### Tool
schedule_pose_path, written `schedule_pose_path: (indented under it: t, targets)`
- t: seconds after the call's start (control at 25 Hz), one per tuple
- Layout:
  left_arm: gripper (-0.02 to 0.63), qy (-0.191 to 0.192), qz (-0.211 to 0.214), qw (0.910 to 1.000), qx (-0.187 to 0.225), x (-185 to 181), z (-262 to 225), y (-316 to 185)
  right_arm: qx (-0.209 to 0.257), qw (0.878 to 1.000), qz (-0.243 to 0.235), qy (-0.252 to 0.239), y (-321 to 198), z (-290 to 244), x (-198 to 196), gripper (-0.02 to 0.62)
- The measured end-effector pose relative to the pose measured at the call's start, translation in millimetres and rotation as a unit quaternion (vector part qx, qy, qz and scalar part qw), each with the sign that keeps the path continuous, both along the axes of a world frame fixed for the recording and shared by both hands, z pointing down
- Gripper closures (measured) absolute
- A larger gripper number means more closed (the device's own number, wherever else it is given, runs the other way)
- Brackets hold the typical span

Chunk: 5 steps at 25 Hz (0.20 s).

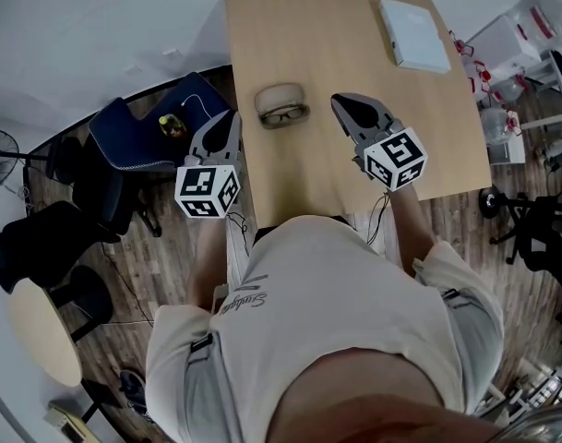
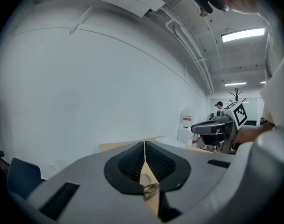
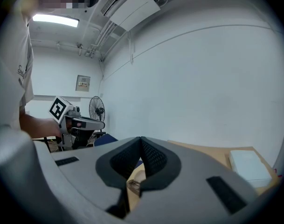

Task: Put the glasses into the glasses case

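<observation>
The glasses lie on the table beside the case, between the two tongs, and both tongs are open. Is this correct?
Not quite: both are shut, holding nothing. The left gripper view shows the left tongs closed at the tip; the right gripper view shows the right tongs likewise. The rest holds.

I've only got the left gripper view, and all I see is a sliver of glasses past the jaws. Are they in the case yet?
Observer: Not yet. The head view shows the glasses on the table, at the near edge of the case.
Operator: Is the right gripper holding anything?
Observer: No. In its own view, the right gripper has its jaws together on nothing.
Operator: Anything else on the table?
Observer: A flat white box lies near the far right corner.
</observation>
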<state>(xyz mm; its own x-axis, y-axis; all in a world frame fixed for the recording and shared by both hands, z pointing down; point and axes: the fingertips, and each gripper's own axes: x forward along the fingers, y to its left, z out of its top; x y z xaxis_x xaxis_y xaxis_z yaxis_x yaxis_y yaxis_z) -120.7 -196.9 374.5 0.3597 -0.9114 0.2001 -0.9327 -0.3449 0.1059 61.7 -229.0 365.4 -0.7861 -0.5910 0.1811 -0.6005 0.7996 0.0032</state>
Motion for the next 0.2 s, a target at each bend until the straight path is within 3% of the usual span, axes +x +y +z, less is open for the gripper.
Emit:
schedule_pose_path:
  t: [0.2]
  targets:
    - [0.589,0.000,0.001,1.0000,-0.003,9.8,1.8,-0.3,0.000,1.000,-0.003,0.002,-1.4,2.8,7.1,0.600]
